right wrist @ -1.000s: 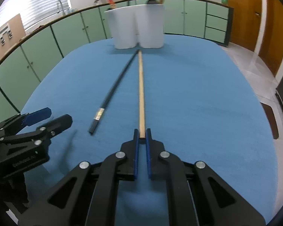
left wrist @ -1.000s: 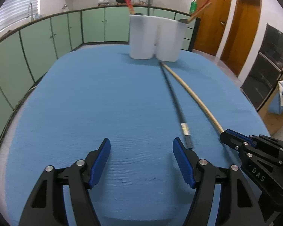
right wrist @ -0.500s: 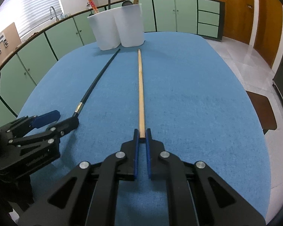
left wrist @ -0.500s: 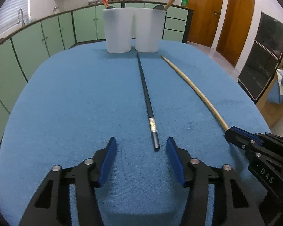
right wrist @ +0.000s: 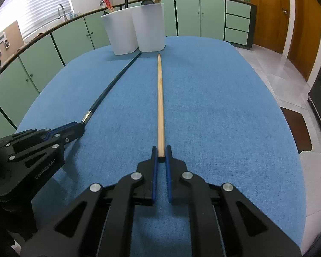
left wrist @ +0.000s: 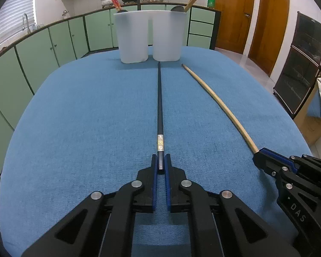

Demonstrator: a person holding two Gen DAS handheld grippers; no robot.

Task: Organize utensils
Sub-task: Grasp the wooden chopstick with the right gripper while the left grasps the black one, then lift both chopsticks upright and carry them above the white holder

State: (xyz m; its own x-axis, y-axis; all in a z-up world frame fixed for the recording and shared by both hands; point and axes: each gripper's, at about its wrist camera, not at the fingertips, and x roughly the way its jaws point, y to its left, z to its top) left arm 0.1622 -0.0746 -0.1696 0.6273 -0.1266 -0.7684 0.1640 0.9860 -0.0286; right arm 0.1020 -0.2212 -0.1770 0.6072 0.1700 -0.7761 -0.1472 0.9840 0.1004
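A long black chopstick with a silver band lies on the blue tablecloth, tip toward the holders. My left gripper is shut on its near end. A long wooden chopstick lies beside it on the right. My right gripper is shut on its near end. The black chopstick and left gripper also show in the right wrist view; the wooden chopstick and right gripper show in the left wrist view. Two white holders stand at the far end with utensils inside.
The table is oval, covered with blue cloth. Green cabinets and a counter curve behind it. Wooden doors and a dark cabinet stand to the right. The holders also show in the right wrist view.
My left gripper swung over to the black chopstick and closed on its near end. My right gripper stayed shut on the wooden chopstick, now a little farther back from the holders.
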